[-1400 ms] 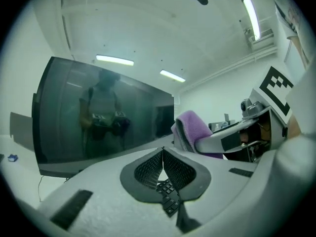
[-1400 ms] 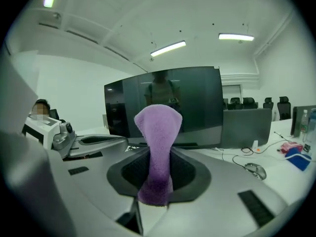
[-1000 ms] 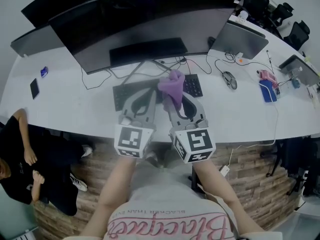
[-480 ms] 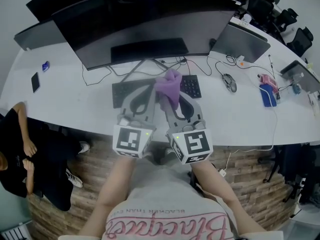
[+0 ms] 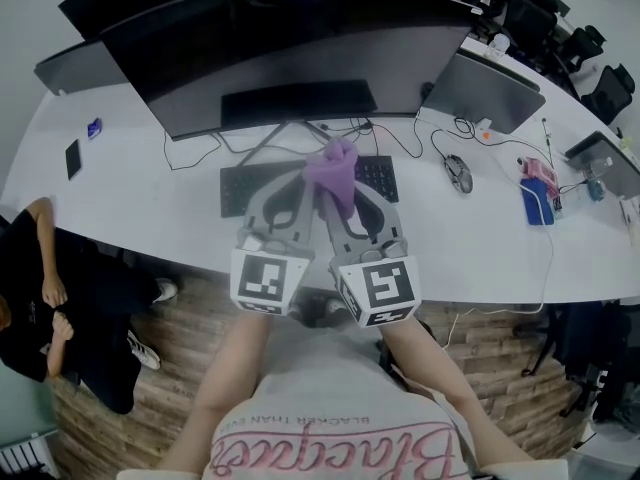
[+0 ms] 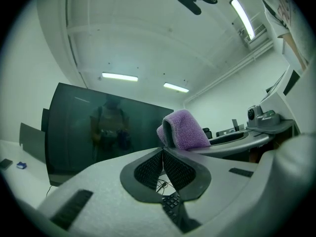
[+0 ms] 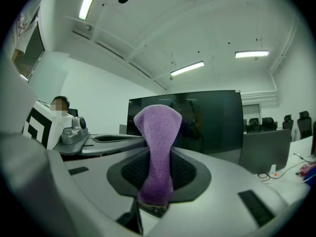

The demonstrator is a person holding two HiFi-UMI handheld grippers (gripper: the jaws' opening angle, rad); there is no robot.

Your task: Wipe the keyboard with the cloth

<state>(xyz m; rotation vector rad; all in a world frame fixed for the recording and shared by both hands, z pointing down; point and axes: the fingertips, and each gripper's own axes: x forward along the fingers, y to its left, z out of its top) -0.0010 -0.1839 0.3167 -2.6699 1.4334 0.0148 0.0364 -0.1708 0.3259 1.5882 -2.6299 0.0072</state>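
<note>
A black keyboard [image 5: 240, 189] lies on the white desk in front of the big monitor, partly hidden by both grippers. My right gripper [image 5: 337, 190] is shut on a purple cloth [image 5: 333, 173], which sticks up between its jaws [image 7: 157, 147] above the keyboard's middle. My left gripper [image 5: 301, 180] hovers just left of it with jaws closed together and nothing between them [image 6: 162, 154]. In the left gripper view the cloth [image 6: 185, 130] shows to the right, and a few keys [image 6: 173, 202] show below the jaws.
A wide curved monitor [image 5: 290, 43] stands behind the keyboard, with cables [image 5: 340, 128] under it. A mouse [image 5: 457, 174] and a laptop [image 5: 480, 83] lie to the right, a blue and pink object [image 5: 536, 194] further right, a phone [image 5: 73, 158] far left. A person [image 5: 40, 308] sits at lower left.
Both grippers have shifted a little; the cloth stays pinched in the right gripper above the keyboard. The head camera has moved slightly.
</note>
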